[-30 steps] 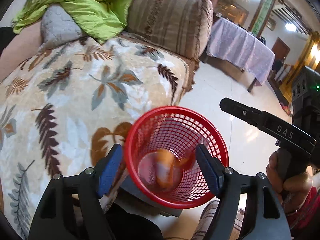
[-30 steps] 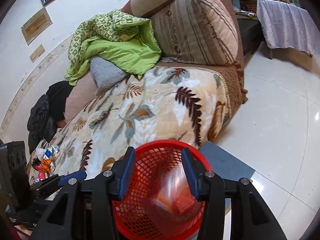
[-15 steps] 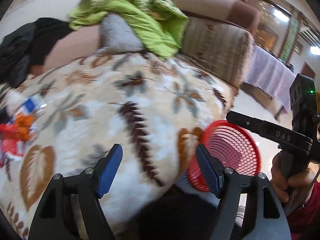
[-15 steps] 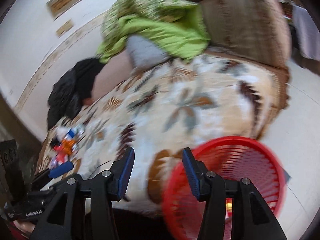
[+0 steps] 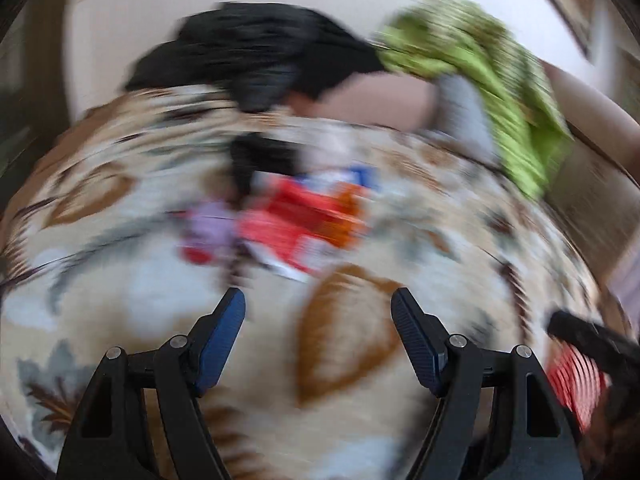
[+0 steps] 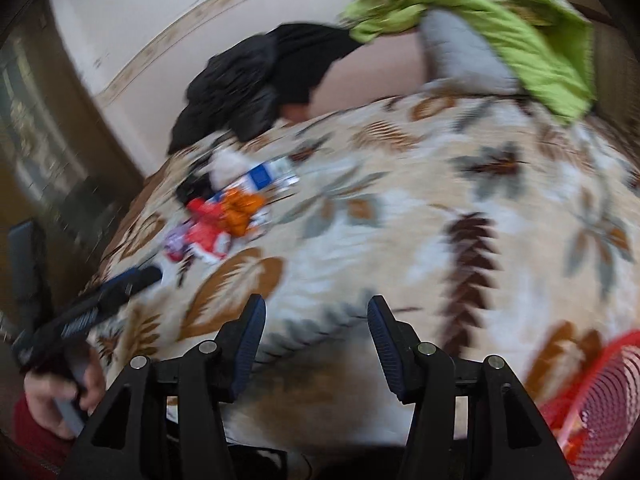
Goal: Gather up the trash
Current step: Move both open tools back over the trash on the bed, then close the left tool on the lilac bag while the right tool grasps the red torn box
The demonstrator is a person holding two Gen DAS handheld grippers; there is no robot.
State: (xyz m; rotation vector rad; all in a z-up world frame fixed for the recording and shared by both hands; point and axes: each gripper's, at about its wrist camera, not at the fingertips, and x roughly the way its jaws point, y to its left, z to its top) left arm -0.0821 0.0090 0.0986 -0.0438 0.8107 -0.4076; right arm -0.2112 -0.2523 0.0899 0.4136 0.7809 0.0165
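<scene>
Both views have swung off the red mesh plastic basket (image 6: 600, 396), now at my right, toward the heap of crumpled colourful wrappers (image 5: 296, 220) on the leaf-patterned beige blanket (image 6: 400, 208). Left gripper (image 5: 318, 334) jaws stand spread and empty; right gripper (image 6: 316, 334) jaws are opening on nothing.

Leaf-patterned sofa (image 6: 400, 200), seemingly cream wall (image 6: 132, 12)
</scene>
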